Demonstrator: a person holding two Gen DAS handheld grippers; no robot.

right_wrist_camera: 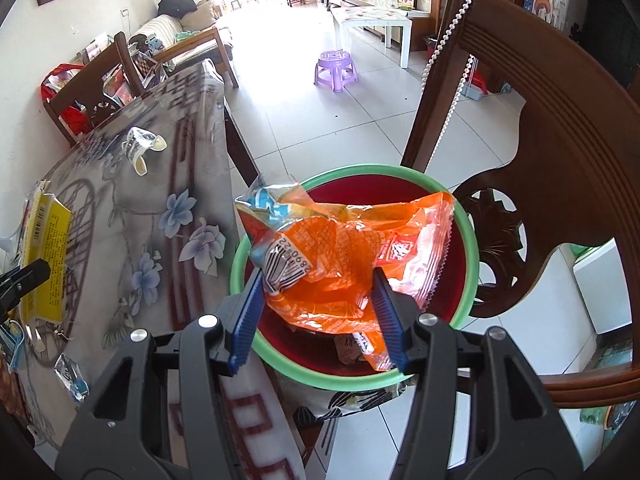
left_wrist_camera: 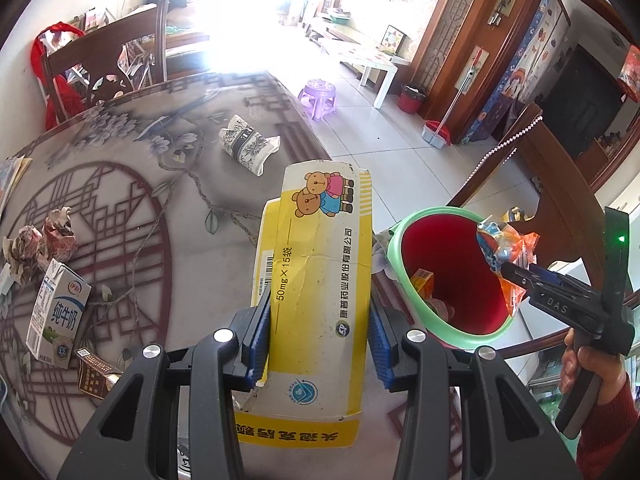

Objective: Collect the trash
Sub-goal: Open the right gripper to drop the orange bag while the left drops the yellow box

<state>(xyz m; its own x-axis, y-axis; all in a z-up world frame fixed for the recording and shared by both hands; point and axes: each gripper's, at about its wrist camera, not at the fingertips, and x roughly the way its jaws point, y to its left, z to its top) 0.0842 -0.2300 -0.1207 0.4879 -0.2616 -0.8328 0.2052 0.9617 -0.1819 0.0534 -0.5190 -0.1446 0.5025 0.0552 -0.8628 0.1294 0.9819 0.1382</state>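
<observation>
My left gripper (left_wrist_camera: 318,340) is shut on a yellow and white medicine box (left_wrist_camera: 320,264) with cartoon bears, held above the table next to the bin. The box also shows in the right wrist view (right_wrist_camera: 46,256). My right gripper (right_wrist_camera: 318,308) is shut on an orange plastic wrapper (right_wrist_camera: 340,256) and holds it over the mouth of the red bin with a green rim (right_wrist_camera: 474,248). In the left wrist view the right gripper (left_wrist_camera: 510,270) holds the wrapper (left_wrist_camera: 504,244) over the bin (left_wrist_camera: 396,240), which has some trash inside.
On the patterned table (left_wrist_camera: 160,184) lie a milk carton (left_wrist_camera: 58,312), crumpled paper (left_wrist_camera: 40,244), a small brown box (left_wrist_camera: 94,376) and a crushed patterned pack (left_wrist_camera: 248,146). A foil scrap (right_wrist_camera: 72,376) lies near the table edge. A wooden chair (right_wrist_camera: 560,140) stands behind the bin.
</observation>
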